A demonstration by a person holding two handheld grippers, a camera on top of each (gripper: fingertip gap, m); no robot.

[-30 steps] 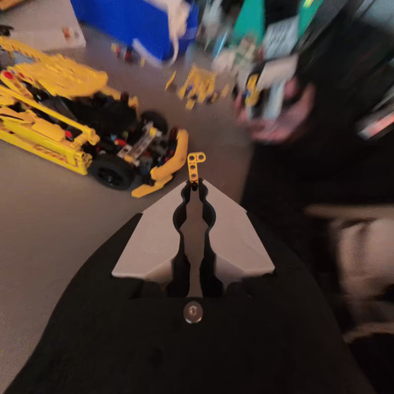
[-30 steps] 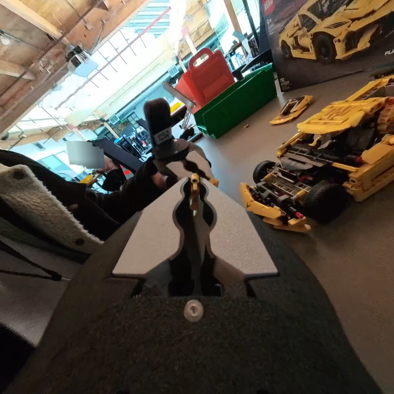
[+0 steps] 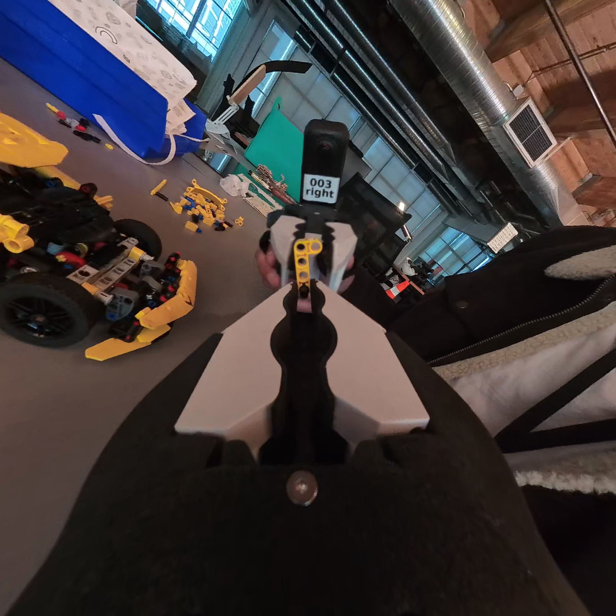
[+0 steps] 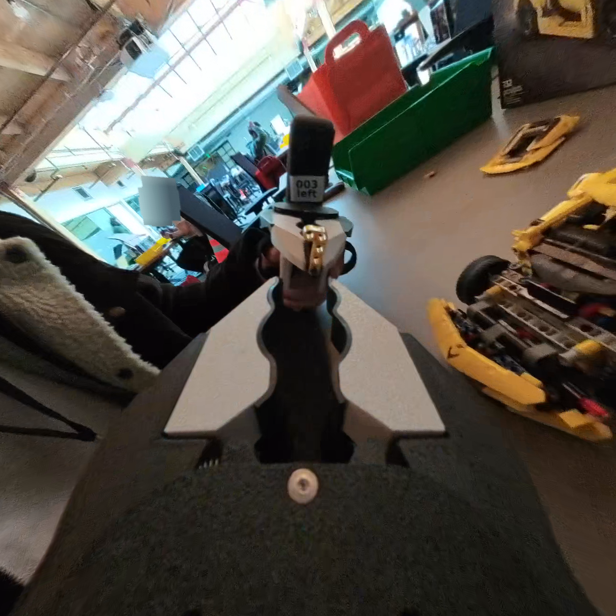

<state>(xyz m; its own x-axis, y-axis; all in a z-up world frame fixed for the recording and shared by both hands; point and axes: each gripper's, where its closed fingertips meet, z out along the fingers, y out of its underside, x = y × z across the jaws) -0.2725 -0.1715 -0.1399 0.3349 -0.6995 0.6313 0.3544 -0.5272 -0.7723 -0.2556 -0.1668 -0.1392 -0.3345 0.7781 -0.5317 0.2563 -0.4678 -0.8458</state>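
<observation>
Two grippers face off above a grey floor (image 3: 83,416): left (image 3: 304,289) clamps a yellow beam (image 3: 303,263), right (image 4: 301,286) parted.

Grey floor (image 3: 83,416), large bright windows (image 4: 173,76)

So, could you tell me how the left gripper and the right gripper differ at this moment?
The left gripper is shut, while the right gripper stands open. The left gripper pinches a yellow holed beam by its lower end, while the right gripper holds nothing. Both have pale grey fingers on black bodies, and they point at each other, near the yellow toy car.
</observation>
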